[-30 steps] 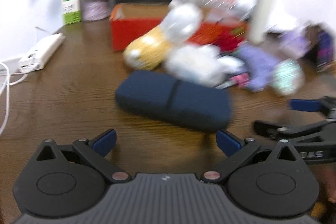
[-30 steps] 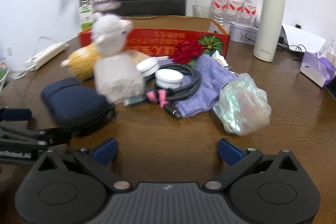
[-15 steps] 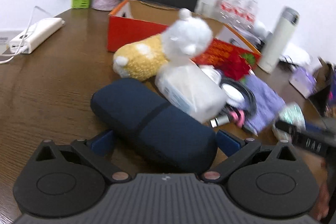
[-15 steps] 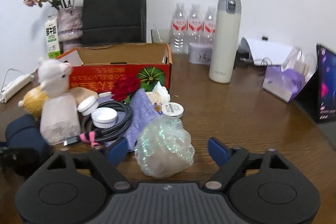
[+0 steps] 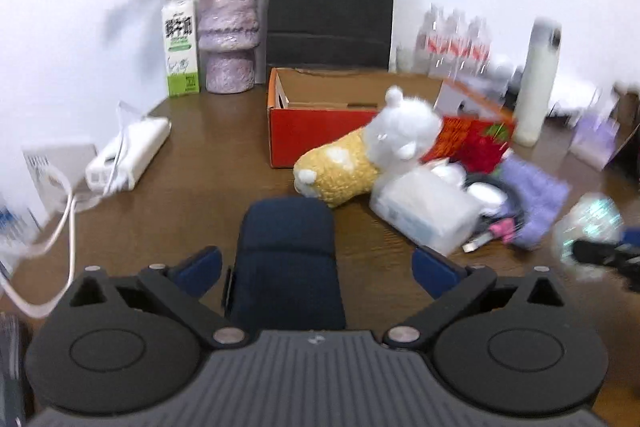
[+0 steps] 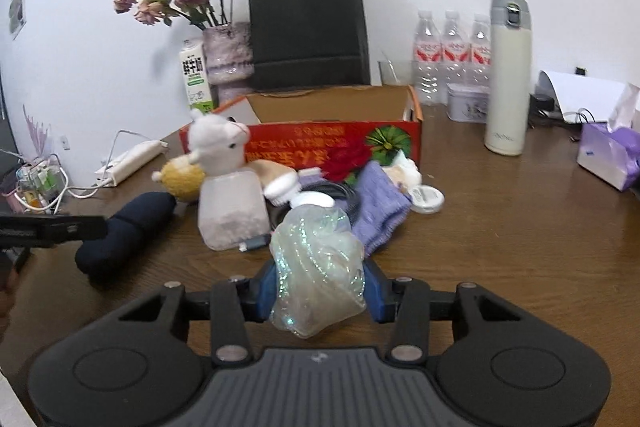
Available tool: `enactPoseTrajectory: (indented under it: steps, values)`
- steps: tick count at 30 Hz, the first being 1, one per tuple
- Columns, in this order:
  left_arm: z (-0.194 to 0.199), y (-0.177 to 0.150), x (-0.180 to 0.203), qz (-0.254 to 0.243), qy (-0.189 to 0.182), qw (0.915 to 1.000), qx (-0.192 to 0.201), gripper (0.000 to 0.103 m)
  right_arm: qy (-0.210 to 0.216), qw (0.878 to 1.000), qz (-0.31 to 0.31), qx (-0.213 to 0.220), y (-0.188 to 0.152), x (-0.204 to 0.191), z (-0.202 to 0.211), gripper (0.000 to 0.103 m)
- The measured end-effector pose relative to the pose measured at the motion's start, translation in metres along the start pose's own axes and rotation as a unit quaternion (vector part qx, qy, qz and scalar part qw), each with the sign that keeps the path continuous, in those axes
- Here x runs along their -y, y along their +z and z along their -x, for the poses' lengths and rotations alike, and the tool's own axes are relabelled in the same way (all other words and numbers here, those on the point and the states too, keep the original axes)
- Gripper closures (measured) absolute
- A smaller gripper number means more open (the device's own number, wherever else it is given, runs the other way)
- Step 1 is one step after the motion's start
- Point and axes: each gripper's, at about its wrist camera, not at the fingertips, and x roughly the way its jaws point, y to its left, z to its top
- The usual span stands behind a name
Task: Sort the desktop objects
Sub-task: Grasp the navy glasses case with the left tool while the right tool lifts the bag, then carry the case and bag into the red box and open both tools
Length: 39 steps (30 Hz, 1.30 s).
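Desk (image 6: 520, 247): your work surface is the dark brown wooden desk; the clutter lies near its middle.
Box (image 6: 336, 107): the open red cardboard box stands behind the clutter, top open. Judge it the likely sorting destination.
Case (image 5: 288, 259): the navy-blue fabric zip case lies flat on the desk, long axis running straight away from your left tool, near end between its fingers.
Left gripper (image 5: 316, 267): fingers stand wide, one on each side of the case. The left finger is just beside the case; a clear gap remains on the right. No grasp yet.
Bag (image 6: 316, 267): the crumpled iridescent clear plastic bag sits directly in front of your right tool, between its blue pads.
Right gripper (image 6: 318, 291): narrow, pressed onto the bag from both sides.
Key relation: the box lies ahead of both tools, beyond the plush toys and the cable pile; your right tool is already loaded, so expect to carry up and over the clutter.
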Motion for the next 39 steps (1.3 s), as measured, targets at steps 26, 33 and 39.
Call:
enactPoseTrajectory:
  steps: [26, 33, 39]
  values:
    - [-0.052, 0.162, -0.037, 0.085, -0.077, 0.9929, 0.034, 0.040, 0.022, 0.992, 0.003, 0.121, 0.146, -0.006, -0.020, 0.062]
    - [-0.212, 0.216, -0.003, 0.038, -0.022, 0.9933, -0.107, 0.040, -0.032, 0.996, -0.050, -0.071, 0.244, 0.049, -0.232, 0.062]
    - [-0.269, 0.206, 0.005, 0.007, 0.006, 0.9880, -0.154, 0.034, 0.006, 0.984, -0.074, -0.161, 0.245, 0.055, -0.345, 0.055]
